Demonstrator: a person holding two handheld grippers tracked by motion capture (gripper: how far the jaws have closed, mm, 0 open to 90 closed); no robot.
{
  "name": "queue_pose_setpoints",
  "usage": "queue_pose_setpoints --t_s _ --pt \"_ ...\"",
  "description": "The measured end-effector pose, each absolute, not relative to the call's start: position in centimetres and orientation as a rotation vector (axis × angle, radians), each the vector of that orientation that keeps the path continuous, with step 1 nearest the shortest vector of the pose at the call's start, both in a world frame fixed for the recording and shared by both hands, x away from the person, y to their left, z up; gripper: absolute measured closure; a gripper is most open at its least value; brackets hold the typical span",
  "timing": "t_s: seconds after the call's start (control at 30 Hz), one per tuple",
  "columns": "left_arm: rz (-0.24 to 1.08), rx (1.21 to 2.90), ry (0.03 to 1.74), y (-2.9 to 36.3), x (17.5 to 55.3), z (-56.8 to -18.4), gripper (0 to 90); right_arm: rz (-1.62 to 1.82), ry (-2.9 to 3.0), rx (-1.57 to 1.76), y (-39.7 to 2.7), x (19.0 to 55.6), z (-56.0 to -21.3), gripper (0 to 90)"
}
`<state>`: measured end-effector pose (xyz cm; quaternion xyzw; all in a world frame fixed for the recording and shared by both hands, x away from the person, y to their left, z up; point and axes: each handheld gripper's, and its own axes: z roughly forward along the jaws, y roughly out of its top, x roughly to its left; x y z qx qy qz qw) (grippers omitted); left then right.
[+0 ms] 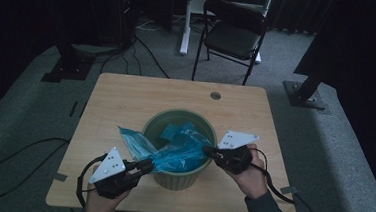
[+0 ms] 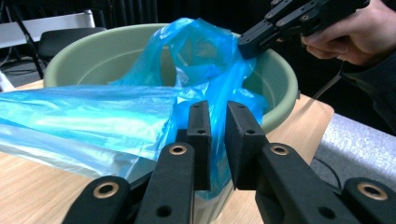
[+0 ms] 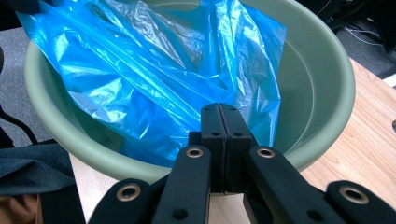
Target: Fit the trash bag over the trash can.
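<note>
Thin glossy crinkled blue plastic bag (image 3: 140, 70), smooth matt green plastic bin (image 3: 327, 93), pale wood-grain table (image 1: 126, 101), matt black tools.

A light wooden table (image 1: 126, 101) with rounded corners was set on a grey carpeted floor (image 1: 332, 161). A small round grommet hole (image 1: 215, 95) was seen near the table's far edge. A green bucket (image 1: 176, 180) was stood directly on the tabletop, toward the near edge and about midway across its width. A blue plastic bag (image 1: 173, 150) was draped over the bucket's near-left rim; whether its outer end touched the wood could not be told. A strip of tape (image 1: 59, 177) was stuck at the table's near-left edge.
</note>
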<state>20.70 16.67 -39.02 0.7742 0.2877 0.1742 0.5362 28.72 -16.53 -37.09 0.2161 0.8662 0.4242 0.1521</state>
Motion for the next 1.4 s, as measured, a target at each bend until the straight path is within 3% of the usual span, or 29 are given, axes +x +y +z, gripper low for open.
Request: queue_pose_setpoints --t_s 0.37,0.57,1.2,1.4 --pt "0.413 1.844 0.714 17.7 20.2 -39.7 73.7 1.233 2.469 0.610 -16.6 28.5 -36.9 90.0" --pt "0.388 1.857 0.738 17.5 20.5 -40.6 78.6 1.246 2.468 0.595 -16.3 28.2 -36.8 90.0" --pt "0.426 1.853 0.776 17.1 24.2 -40.5 80.1 1.259 2.442 0.619 -16.5 28.4 -37.1 90.0" --pt "0.408 1.829 0.782 17.2 24.6 -40.8 87.7 1.265 2.423 0.628 -16.8 28.3 -36.9 90.0"
